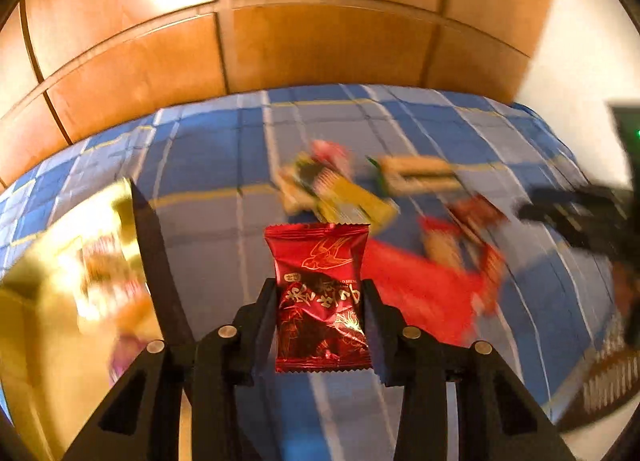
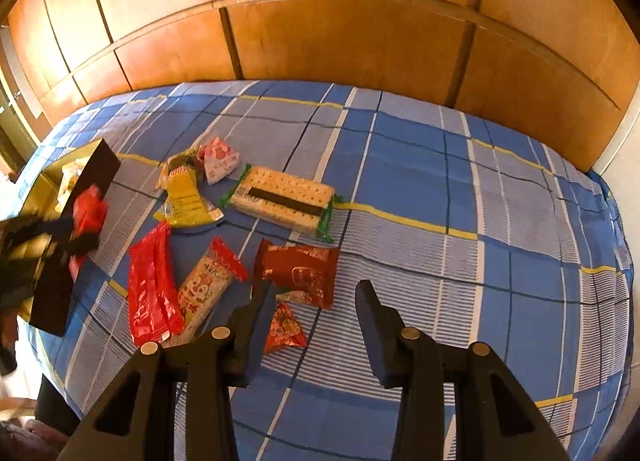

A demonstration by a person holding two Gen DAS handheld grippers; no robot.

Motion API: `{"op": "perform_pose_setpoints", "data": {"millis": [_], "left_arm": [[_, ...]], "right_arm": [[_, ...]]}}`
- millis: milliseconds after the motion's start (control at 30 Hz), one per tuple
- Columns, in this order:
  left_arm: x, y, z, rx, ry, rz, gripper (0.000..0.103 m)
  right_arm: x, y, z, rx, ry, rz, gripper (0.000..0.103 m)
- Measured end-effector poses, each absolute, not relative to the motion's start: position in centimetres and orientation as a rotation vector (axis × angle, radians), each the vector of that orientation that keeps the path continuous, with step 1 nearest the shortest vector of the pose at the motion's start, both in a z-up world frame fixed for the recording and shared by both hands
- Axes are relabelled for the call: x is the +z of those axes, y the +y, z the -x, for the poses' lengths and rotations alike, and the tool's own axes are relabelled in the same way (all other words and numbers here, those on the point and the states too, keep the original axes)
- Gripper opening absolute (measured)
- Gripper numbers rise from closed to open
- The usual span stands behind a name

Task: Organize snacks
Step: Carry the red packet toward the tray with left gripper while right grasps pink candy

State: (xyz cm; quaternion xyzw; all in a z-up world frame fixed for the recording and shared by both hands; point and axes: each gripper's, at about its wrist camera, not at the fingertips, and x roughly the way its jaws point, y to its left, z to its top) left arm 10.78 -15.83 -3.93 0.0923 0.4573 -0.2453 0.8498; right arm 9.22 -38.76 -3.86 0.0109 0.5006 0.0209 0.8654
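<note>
A bed covered with a blue, grey and white checked bedspread (image 2: 420,181), crossed by thin yellow lines, was seen against a wall of orange-brown wooden panels (image 2: 340,45). At the left edge of the bedspread a gold-lined box with a black outer wall (image 2: 96,165) was placed, with pale wrapped items inside it that were too blurred to be identified. The loose snacks were spread across the left-centre of the bedspread: a long clear pack of pale crackers with green ends (image 2: 282,197), a crumpled yellow packet (image 2: 186,203), a flat bright red wrapper (image 2: 150,285), a dark red pouch (image 2: 298,271), a pale packet with a red end (image 2: 208,289), a pink-and-white triangular sachet (image 2: 220,159) and a small red triangular sachet (image 2: 286,329). The left gripper (image 1: 320,297) was closed on a glossy red sachet (image 1: 318,293), which was printed with a gold swallow and gold characters, had serrated top and bottom seams, and was held above the bedspread close beside the box. The right gripper (image 2: 316,301) was held with its jaws parted and nothing between them, poised over the dark red pouch and the small red triangular sachet.
</note>
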Motion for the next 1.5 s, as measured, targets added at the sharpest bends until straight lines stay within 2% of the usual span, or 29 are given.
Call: {"op": "perform_pose_setpoints", "data": {"millis": [267,600,867,900,933,1033,1233,1500], "left_arm": [[-5.3,-14.7,-4.6,-0.625,0.969,-0.18,0.04],[-3.3,-11.7,-2.6,-0.661,0.912,-0.104,0.04],[-1.9,-9.1,-2.4,-0.661,0.886,-0.023,0.04],[-1.9,-8.9,-2.4,-0.657,0.886,-0.016,0.04],[-1.9,-8.7,-2.5,-0.654,0.887,-0.011,0.04],[-1.7,-8.2,-2.5,-0.649,0.888,0.005,0.04],[-1.5,-7.6,-2.6,-0.64,0.887,0.033,0.04],[0.2,-4.2,-3.3,-0.564,0.846,0.124,0.04]], "right_arm": [[-4.5,-36.2,-10.8,0.136,1.067,-0.077,0.038],[-4.8,-29.7,-20.6,0.2,1.046,0.008,0.038],[-8.1,-27.2,-26.8,0.222,1.151,0.138,0.044],[-8.4,-27.1,-27.1,0.229,1.156,0.134,0.043],[-8.7,-27.1,-27.4,0.231,1.168,0.125,0.038],[-9.1,-26.9,-27.3,0.247,1.18,0.115,0.032],[-8.4,-27.8,-26.1,0.203,1.156,0.066,0.026],[-2.1,-30.0,-21.6,0.178,0.961,-0.028,0.026]]}}
